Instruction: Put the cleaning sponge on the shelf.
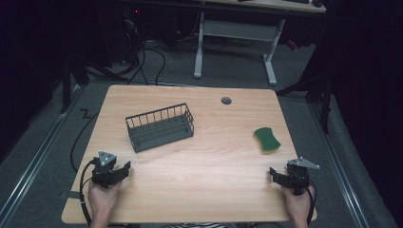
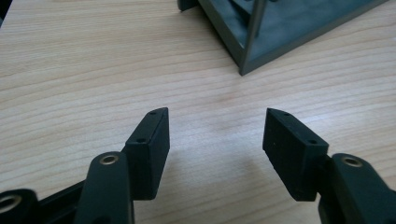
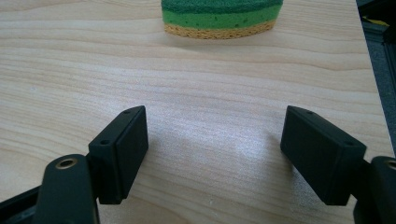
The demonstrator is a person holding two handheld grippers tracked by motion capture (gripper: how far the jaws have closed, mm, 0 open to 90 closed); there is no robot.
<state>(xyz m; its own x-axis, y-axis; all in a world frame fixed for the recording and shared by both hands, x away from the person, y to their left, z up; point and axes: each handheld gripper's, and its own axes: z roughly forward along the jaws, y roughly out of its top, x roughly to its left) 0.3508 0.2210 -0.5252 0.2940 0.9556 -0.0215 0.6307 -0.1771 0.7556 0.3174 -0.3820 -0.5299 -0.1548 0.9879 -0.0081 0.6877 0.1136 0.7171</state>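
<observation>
Sponge [image 1: 266,139] near right table edge, straight ahead of right gripper [image 1: 277,175], long axis across its spread, empty jaws; left gripper [image 1: 122,169] likewise spread, farther.

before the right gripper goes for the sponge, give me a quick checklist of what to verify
1. Right gripper open: ok, jaws stand wide apart with bare wood between them.
2. Sponge free to grasp: ok, it lies alone on the table, green side up.
3. Path to the sponge: ok, nothing lies between it and the right gripper.
4. Wire basket ready to receive: ok, upright with its top open.
5. Left gripper out of the way: ok, open, near the basket's corner, touching nothing.
6. Basket contents: cannot tell fully, the inside looks dark.
</observation>
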